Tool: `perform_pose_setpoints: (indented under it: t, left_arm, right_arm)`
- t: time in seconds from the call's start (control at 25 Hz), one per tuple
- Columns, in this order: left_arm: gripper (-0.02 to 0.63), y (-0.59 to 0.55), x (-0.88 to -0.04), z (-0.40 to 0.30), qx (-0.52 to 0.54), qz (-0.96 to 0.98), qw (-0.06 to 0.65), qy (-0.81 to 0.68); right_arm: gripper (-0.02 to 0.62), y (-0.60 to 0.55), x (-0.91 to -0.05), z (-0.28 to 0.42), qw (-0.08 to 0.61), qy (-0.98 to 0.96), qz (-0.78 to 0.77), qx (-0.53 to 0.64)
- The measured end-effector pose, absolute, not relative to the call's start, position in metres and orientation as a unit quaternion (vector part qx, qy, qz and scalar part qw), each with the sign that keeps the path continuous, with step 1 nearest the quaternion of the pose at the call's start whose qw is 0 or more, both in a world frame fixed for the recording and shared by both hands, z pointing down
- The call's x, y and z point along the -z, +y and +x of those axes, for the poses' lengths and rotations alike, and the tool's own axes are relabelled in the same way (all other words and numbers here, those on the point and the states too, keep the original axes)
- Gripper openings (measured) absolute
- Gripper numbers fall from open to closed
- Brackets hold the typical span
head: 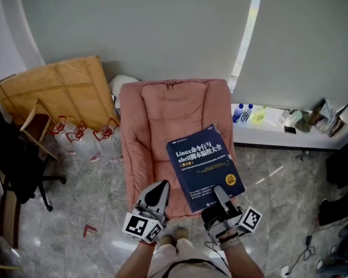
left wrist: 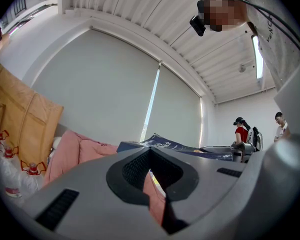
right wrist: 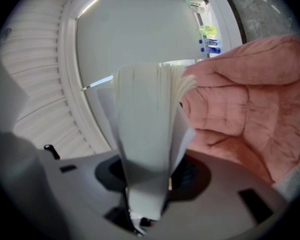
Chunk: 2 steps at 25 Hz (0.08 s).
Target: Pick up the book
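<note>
book (head: pixel 204 168): cover up | long axis away from right claw (head: pixel 220 196)

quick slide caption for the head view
Right gripper holds a dark blue book over the pink cushion; left gripper shut and empty.

Left tool (head: pixel 160 185) closed, right tool (head: pixel 220 191) clamped.

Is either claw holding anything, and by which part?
The right claw grips the book by its near edge; the left claw holds nothing.
</note>
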<state>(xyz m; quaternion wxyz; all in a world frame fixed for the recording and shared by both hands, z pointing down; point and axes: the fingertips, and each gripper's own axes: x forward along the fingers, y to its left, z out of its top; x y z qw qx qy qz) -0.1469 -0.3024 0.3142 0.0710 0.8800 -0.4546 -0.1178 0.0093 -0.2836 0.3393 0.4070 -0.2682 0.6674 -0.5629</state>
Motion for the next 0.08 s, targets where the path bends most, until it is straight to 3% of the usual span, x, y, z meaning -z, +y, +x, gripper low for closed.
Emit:
perform_pose_setpoints:
  t: [0.08]
  left_arm:
    - [0.016,-0.3090,-0.3119,-0.1415,0.117,0.880,0.072,-0.455]
  right_arm:
    - [0.176,-0.2896,-0.3377,0.0159,0.408,0.665,-0.268,0.565]
